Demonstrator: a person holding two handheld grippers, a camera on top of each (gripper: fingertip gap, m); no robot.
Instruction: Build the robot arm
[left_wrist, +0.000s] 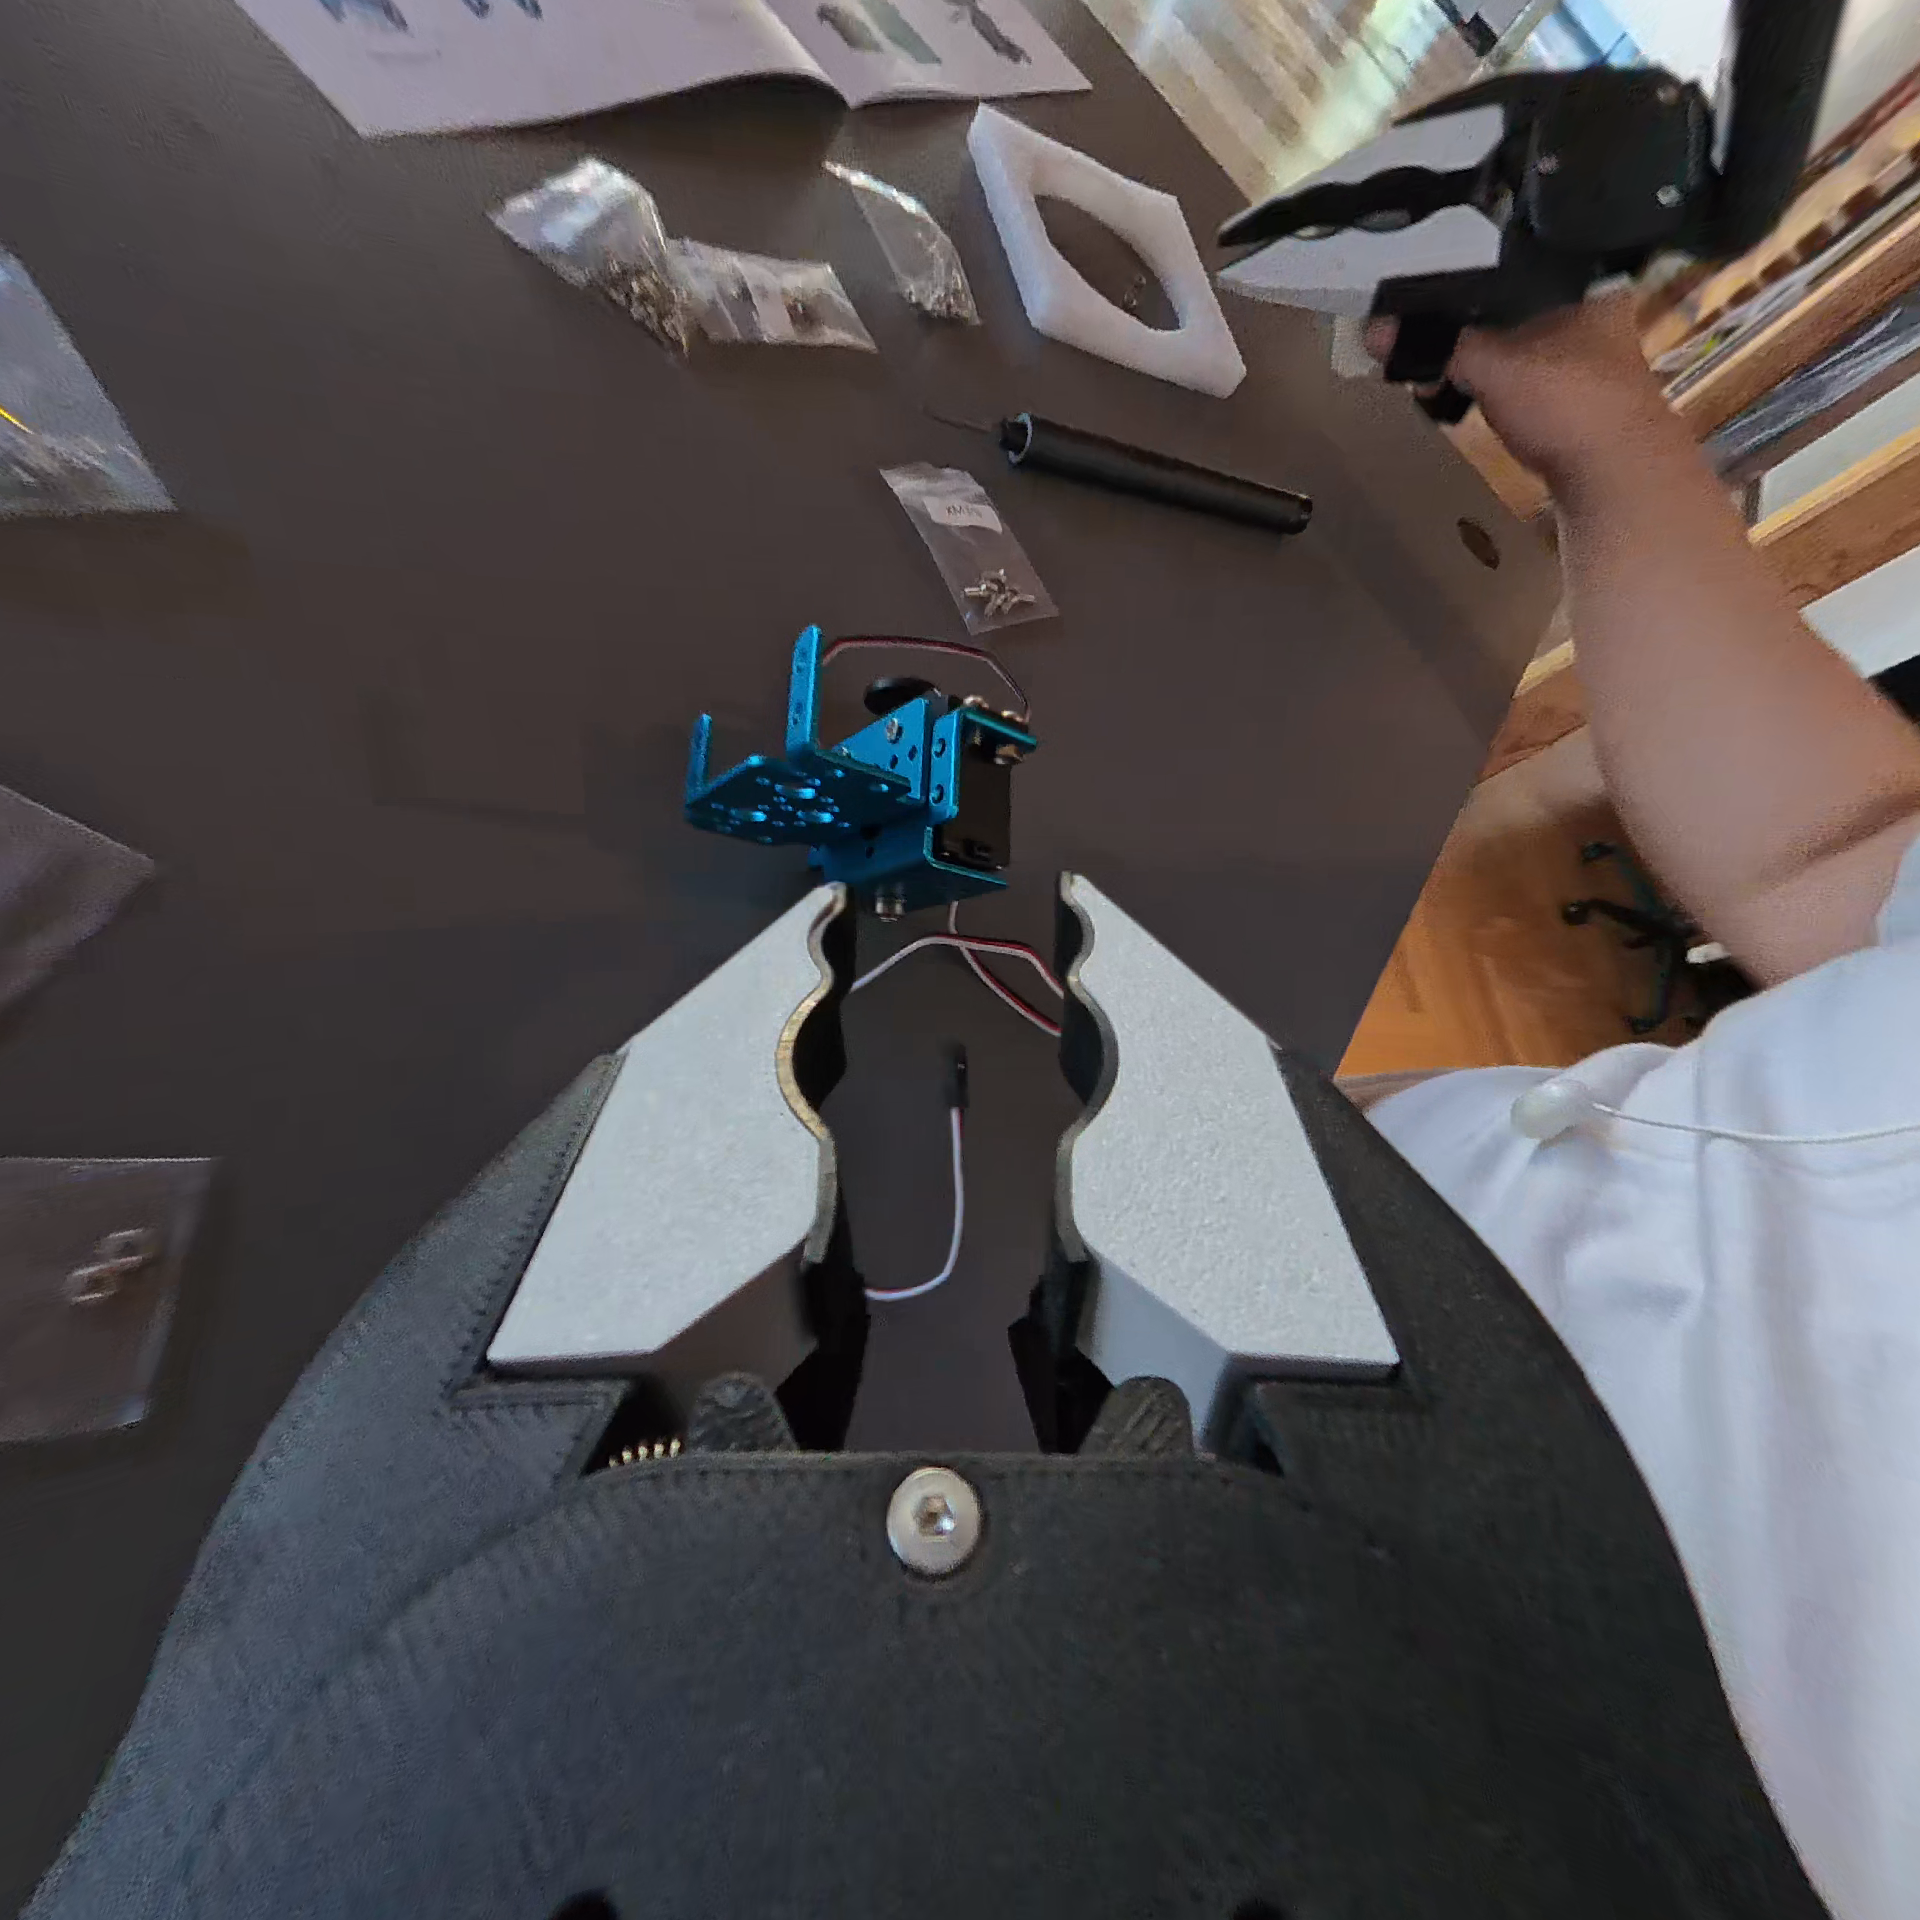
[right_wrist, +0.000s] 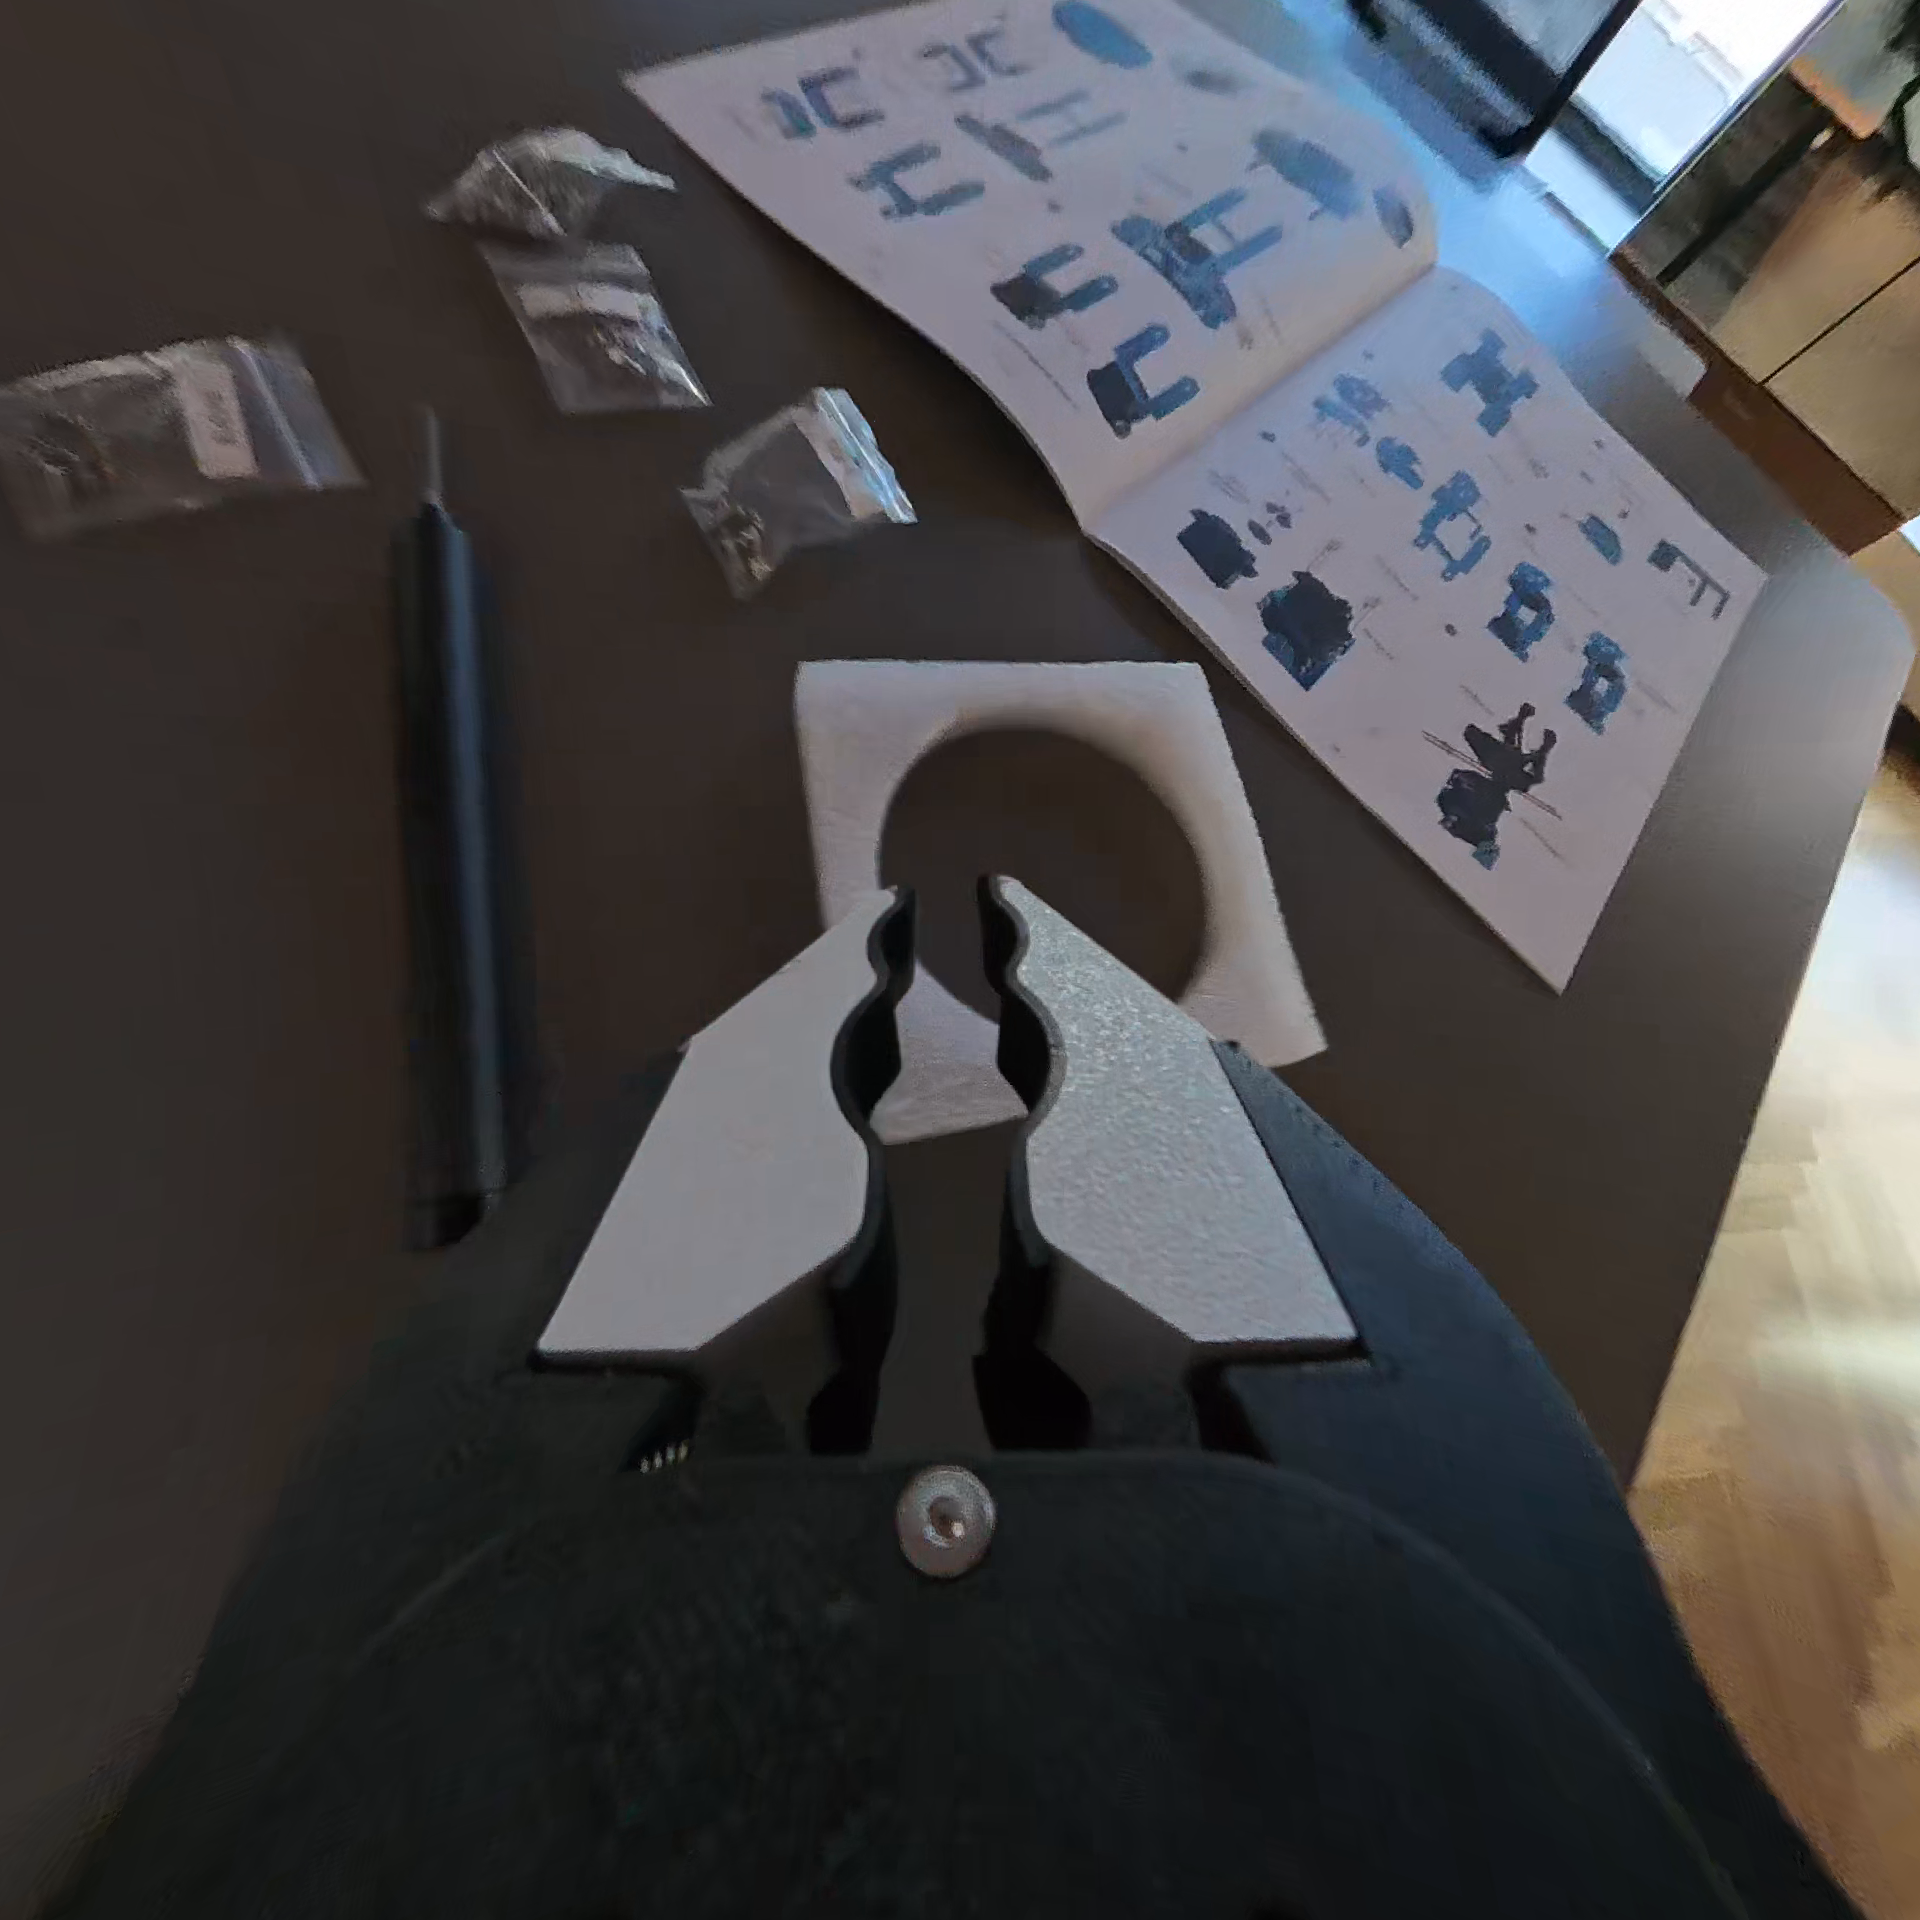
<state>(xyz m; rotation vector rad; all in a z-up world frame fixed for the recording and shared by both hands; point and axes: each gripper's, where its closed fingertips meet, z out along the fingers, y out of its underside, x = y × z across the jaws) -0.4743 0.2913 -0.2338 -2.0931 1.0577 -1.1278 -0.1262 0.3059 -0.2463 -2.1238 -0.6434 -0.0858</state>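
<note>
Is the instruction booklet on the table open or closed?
Open: the booklet lies spread flat, two illustrated pages showing either side of its centre fold.

Both wrist views look steeply down, close; each shows the foam frame (left_wrist: 1107, 255) (right_wrist: 1049, 831).

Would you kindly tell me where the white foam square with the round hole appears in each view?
Left wrist view: white foam square at upper right, beyond the black screwdriver.
Right wrist view: centre, just past the right gripper.
Shared landmark: the black screwdriver.
</note>
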